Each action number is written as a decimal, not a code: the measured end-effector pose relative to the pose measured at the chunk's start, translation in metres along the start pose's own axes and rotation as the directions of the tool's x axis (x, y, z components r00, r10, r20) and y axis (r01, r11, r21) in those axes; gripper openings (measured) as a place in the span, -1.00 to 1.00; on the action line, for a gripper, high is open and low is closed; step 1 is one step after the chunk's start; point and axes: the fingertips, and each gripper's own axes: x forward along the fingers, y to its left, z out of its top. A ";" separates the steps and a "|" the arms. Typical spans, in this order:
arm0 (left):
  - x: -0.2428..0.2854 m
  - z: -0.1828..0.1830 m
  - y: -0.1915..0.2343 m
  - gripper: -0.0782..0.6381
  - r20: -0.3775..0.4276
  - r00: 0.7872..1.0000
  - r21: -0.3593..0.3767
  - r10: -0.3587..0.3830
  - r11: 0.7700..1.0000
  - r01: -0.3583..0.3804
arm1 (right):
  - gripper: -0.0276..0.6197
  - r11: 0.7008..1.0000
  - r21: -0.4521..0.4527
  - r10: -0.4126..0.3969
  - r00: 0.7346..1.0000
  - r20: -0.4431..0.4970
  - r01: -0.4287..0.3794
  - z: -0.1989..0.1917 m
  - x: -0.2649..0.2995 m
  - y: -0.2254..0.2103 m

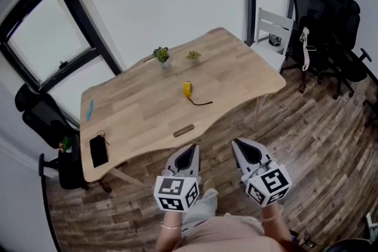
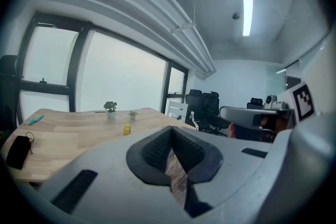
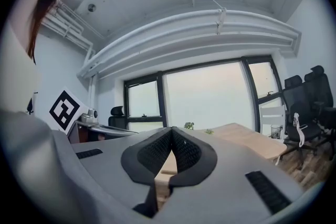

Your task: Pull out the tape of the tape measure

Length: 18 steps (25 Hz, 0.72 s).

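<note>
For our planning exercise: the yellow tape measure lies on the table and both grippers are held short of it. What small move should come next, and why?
Probably step forward and carry both grippers toward the tape measure. The left gripper and right gripper hang short of the table edge, jaws together and empty, too far off to grasp it.

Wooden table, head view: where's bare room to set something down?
Widest bare patch: the right end of the light wooden table, right of the yellow tape measure and small potted plants. Another lies between the tape measure and the thin blue item. Busiest: the left corner, with a flat black pouch.
</note>
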 end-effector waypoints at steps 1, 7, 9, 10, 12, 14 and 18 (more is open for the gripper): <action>0.007 0.003 0.006 -0.78 0.002 1.000 -0.004 0.001 1.000 -0.001 | -0.92 1.000 -0.006 0.002 1.000 -0.001 -0.002 0.002 0.009 -0.003; 0.041 0.017 0.039 -0.78 0.000 1.000 -0.009 0.000 1.000 0.000 | -0.92 0.995 -0.096 -0.010 1.000 -0.024 0.008 0.005 0.062 -0.019; 0.051 0.020 0.053 -0.78 -0.005 1.000 -0.011 -0.005 1.000 0.005 | -0.92 0.993 -0.116 -0.017 0.999 -0.032 0.013 0.006 0.081 -0.023; 0.056 0.022 0.060 -0.78 -0.007 1.000 -0.012 -0.009 1.000 0.009 | -0.92 0.993 -0.114 -0.017 0.999 -0.029 0.013 0.007 0.091 -0.024; 0.065 0.025 0.072 -0.78 -0.012 1.000 -0.011 -0.018 1.000 0.018 | -0.92 0.995 -0.095 -0.014 1.000 -0.021 0.012 0.010 0.107 -0.028; 0.076 0.028 0.082 -0.78 -0.019 0.999 -0.006 -0.027 1.000 0.027 | -0.92 0.996 -0.087 -0.016 1.000 -0.016 0.014 0.013 0.122 -0.033; 0.096 0.031 0.109 -0.78 -0.022 0.999 -0.013 -0.036 0.999 0.036 | -0.92 0.995 -0.097 -0.039 0.999 -0.007 0.039 0.015 0.152 -0.044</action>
